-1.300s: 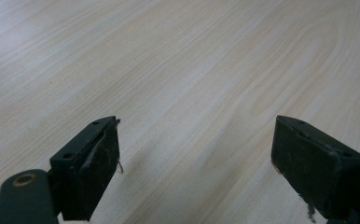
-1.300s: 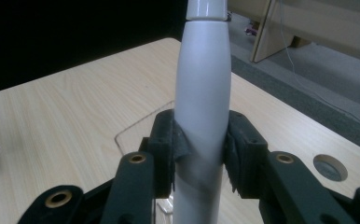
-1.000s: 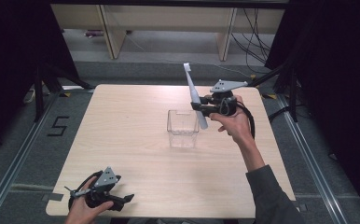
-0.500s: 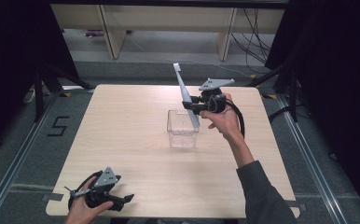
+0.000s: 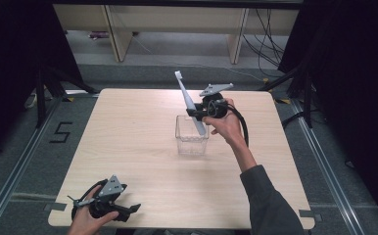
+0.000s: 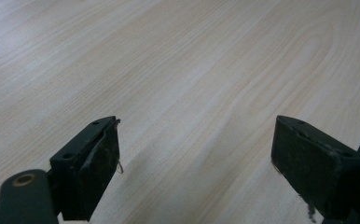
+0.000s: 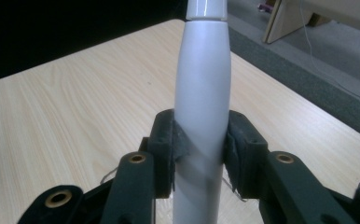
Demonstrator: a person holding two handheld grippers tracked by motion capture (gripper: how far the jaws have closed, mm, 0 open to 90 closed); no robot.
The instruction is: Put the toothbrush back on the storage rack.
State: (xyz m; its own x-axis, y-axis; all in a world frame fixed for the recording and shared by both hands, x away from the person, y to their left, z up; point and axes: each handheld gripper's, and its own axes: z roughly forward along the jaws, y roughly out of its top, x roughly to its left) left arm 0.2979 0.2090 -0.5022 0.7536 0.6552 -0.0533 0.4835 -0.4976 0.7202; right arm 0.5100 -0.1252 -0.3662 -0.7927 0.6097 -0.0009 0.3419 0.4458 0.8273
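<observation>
Wooden table (image 5: 128, 147), right gripper (image 5: 195, 113) clamping grey stick (image 5: 187, 98), possibly toothbrush, over clear box (image 5: 191, 142)

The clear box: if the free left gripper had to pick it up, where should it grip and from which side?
Probably the near wall of the box, from above: it stands upright and open-topped, so one finger could drop inside and one outside. The right gripper holds the grey stick into its far right corner, so the left gripper, open at the near edge, should keep to the near left side.
</observation>
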